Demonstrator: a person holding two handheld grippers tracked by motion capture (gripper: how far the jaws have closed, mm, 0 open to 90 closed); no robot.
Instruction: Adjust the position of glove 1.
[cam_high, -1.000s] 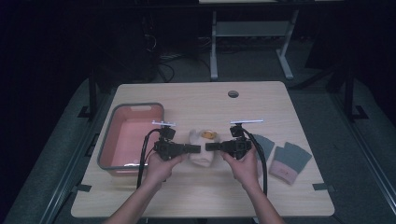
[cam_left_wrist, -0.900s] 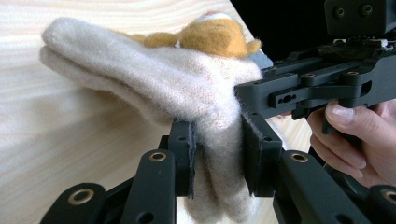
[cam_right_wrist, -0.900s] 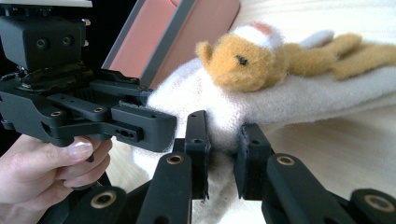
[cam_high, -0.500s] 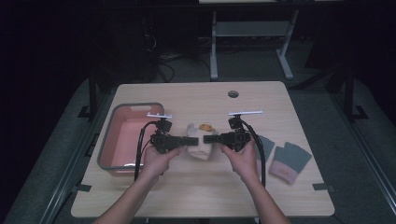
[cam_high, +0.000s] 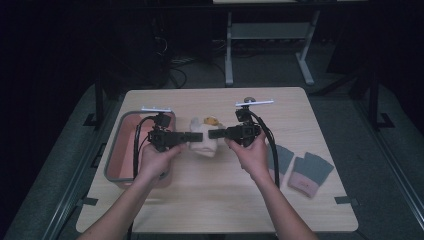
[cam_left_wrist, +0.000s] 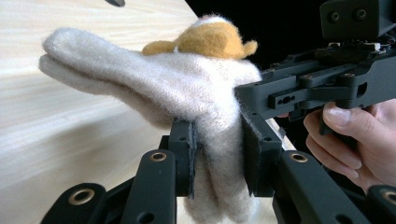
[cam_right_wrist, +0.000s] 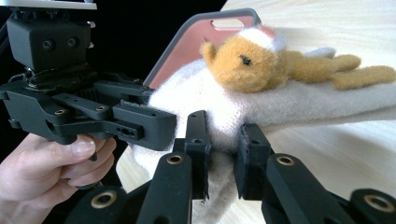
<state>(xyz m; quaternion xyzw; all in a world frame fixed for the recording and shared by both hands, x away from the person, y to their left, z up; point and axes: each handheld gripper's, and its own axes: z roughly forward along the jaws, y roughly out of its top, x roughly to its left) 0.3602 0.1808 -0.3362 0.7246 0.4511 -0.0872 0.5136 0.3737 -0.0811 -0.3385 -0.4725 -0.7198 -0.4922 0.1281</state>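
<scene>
While both grippers pinch the same item, the entry reads as follows, near to far. Item one: person's forearms, entering from the near table edge in the high view, one hand on each tool. Item two: left gripper (cam_high: 196, 136), jaws clenched on the cream mitten (cam_high: 205, 144); the left gripper view shows both pads pressed into the woolly cuff (cam_left_wrist: 219, 154). Item three: right gripper (cam_high: 216, 133), likewise clamped on the mitten, its pads biting the fabric (cam_right_wrist: 224, 135) in the right gripper view. Item four: the mitten itself, hanging between the two tools above the table (cam_high: 210, 200), apparently clear of the wood, with an orange plush animal figure (cam_right_wrist: 247, 58) sewn on its upper face. Item five: two grey-and-pink mittens (cam_high: 306, 172), lying flat at the right, well apart from the held one. Item six: pink bin (cam_high: 125, 150) with grey rim, at the left, just beside the left hand. Item seven: small dark disc (cam_high: 248, 99) near the far edge. Step in hand, as judged: a two-handed lift of the mitten. Next move, as judged: carry it sideways over the bin, keeping both grips firm until it is above the opening, then loosen both jaws together.
</scene>
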